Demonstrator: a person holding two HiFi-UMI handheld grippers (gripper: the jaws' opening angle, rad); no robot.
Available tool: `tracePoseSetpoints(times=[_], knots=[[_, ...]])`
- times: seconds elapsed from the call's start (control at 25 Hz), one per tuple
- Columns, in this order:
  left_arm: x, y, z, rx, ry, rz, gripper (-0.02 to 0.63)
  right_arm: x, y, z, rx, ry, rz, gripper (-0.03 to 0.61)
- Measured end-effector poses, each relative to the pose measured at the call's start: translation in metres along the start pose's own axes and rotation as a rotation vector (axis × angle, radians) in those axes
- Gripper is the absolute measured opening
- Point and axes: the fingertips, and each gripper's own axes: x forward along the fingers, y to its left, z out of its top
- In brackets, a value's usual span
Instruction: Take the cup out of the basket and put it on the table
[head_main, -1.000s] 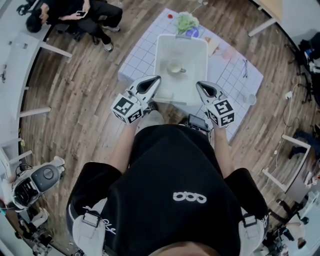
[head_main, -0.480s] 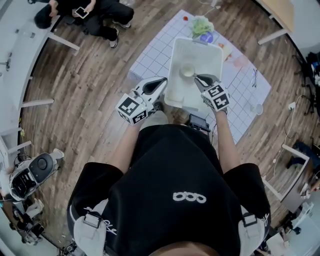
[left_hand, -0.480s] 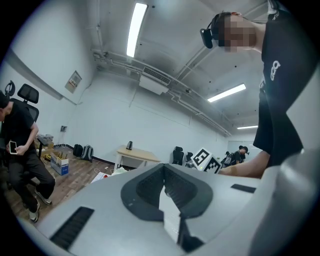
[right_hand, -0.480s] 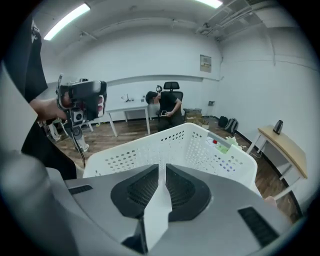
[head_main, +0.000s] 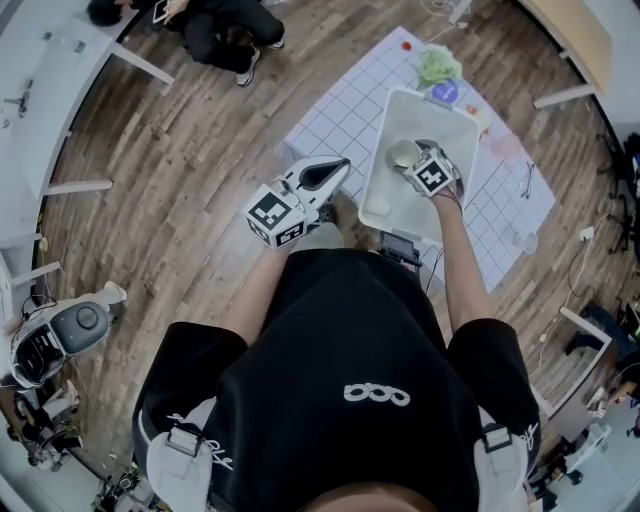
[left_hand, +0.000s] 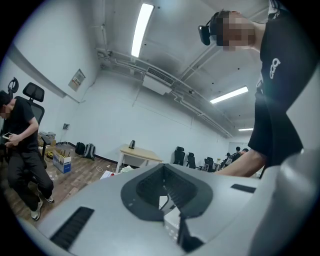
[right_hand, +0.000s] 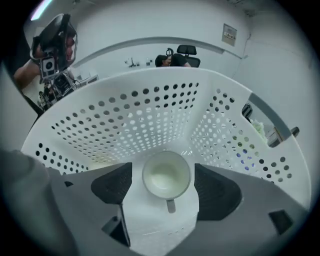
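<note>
Head view: the cup (head_main: 401, 153) is half covered by the right gripper (head_main: 418, 152). Only its rim and part of the bowl show inside the white basket (head_main: 383, 200). The basket's near end is cut off by the person's forearm. Just past the basket's far end lies a green leafy lump (head_main: 436, 65), perhaps a toy lettuce, too small to be sure.

Writing: the marker cubes carry black-and-white squares, no letters. The shirt logo (head_main: 378, 394) is three white linked loops. In the right gripper view a wall notice (right_hand: 229, 33) shows above the basket's rim, its print too small to read.

Right gripper (right_hand: 165, 185): inside the basket, pointing steeply down at its floor, perforated walls (right_hand: 125, 115) all round. The jaws stand wide and have just been opening. The cup (right_hand: 166, 175) sits upright between them on the basket floor, mouth up, handle toward the camera. There is a gap on either side and the pads are off it.

Left gripper (head_main: 330, 172): outside the basket, near its left long wall, held level. Its own view shows the jaws drawn together (left_hand: 165, 187) with nothing gripped. The gripper's grey body fills the lower half of that view.
</note>
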Motion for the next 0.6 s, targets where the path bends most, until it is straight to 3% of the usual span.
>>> tracePoseSetpoints(times=[0.32, 0.6], knots=[[-0.005, 0.025, 0.000, -0.006, 0.015, -0.012, 0.008, 0.038, -0.007, -0.021, 0.023, 0.140, 0.045, 0.367], [-0.002, 0.034, 0.000, -0.006, 0.022, -0.032, 0.008, 0.040, -0.010, -0.020, 0.019, 0.150, 0.053, 0.368]])
